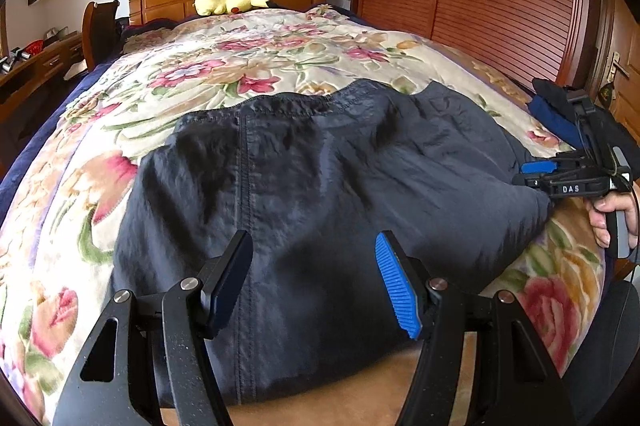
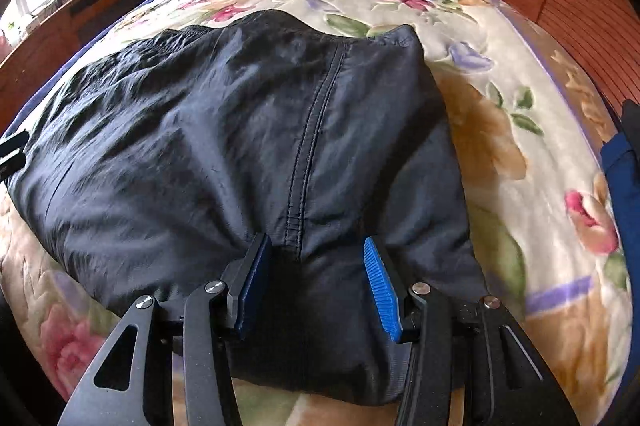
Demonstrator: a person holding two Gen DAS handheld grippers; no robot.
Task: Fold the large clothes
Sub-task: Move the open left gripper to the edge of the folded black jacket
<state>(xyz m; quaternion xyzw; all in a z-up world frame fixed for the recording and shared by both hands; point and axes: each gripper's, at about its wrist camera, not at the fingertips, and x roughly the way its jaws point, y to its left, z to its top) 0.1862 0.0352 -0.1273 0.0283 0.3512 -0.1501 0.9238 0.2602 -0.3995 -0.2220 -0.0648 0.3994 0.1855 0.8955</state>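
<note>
A dark, thin garment lies spread on a bed with a floral blanket, straight ahead of and below both grippers. It looks like light, slick woven cloth with an elastic band along its far edge, so I judge it limp and light, apt to slide over itself and over the blanket, and unlikely to hold a crease unless pressed flat. Nothing about it is fragile. The firmest places to pinch are the stitched seam and the near folded edge, where the layers are doubled; a pinch on a single loose layer would probably drag only the top sheet.

The left gripper hovers with its jaws apart just above the near part of the garment, gripping nothing. The right gripper also stands open, its blue pads either side of the seam's near end, with a bunched hump of cloth between them; they do not appear to press on it.

The left view shows the right gripper from outside, low at the garment's right edge, with a hand on its handle, and a pile of dark and blue clothes beyond it. The right view alone shows the bunched near edge close up, and only a sliver of the left gripper at its left border. A yellow plush toy sits at the headboard.
</note>
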